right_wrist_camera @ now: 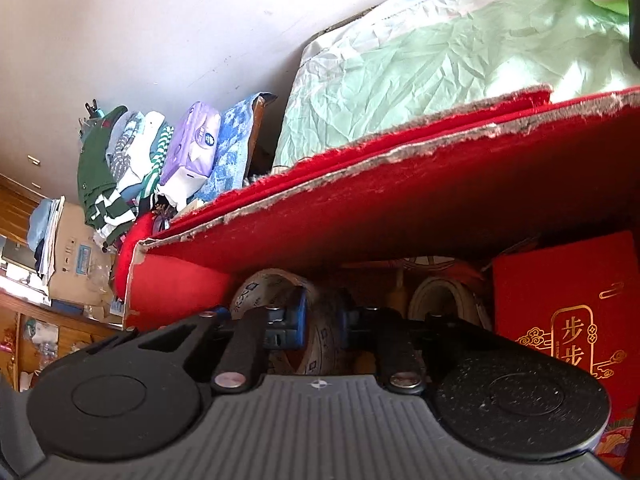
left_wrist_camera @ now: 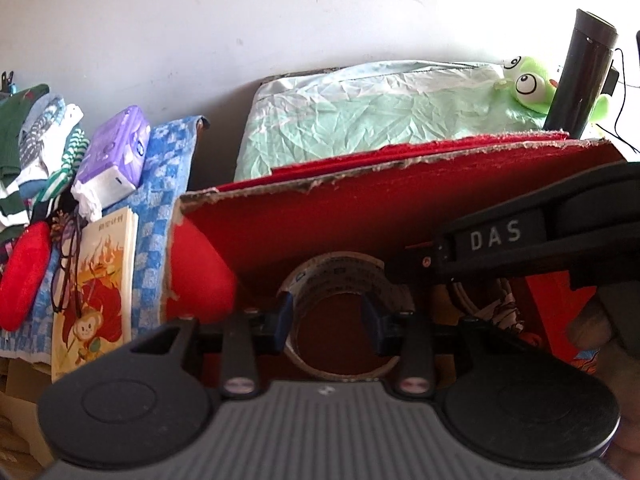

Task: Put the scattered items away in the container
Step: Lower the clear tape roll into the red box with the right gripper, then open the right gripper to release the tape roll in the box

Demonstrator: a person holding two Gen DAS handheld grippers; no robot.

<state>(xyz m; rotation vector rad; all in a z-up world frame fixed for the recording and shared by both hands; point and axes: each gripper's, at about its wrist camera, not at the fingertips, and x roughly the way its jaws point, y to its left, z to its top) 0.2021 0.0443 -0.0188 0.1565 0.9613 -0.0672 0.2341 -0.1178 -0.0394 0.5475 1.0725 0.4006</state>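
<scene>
A big red cardboard box [left_wrist_camera: 360, 208] with torn edges sits in front of a crinkly pale green pillow [left_wrist_camera: 360, 120]. A roll of clear packing tape [left_wrist_camera: 336, 280] with printed words stands on its edge inside the box. The left gripper [left_wrist_camera: 328, 320] reaches into the box, and its blue fingers [left_wrist_camera: 282, 320] press on both sides of the roll.

The right gripper [right_wrist_camera: 320, 320] is in the box too. Its blue fingers [right_wrist_camera: 296, 318] pinch the wall of the same tape roll [right_wrist_camera: 316, 312], one inside the ring and one outside. A red envelope with gold writing [right_wrist_camera: 568, 304] stands in the box nearby. A purple tissue pack [left_wrist_camera: 116, 152] lies on a blue checked cloth [left_wrist_camera: 160, 184] outside the box.
</scene>
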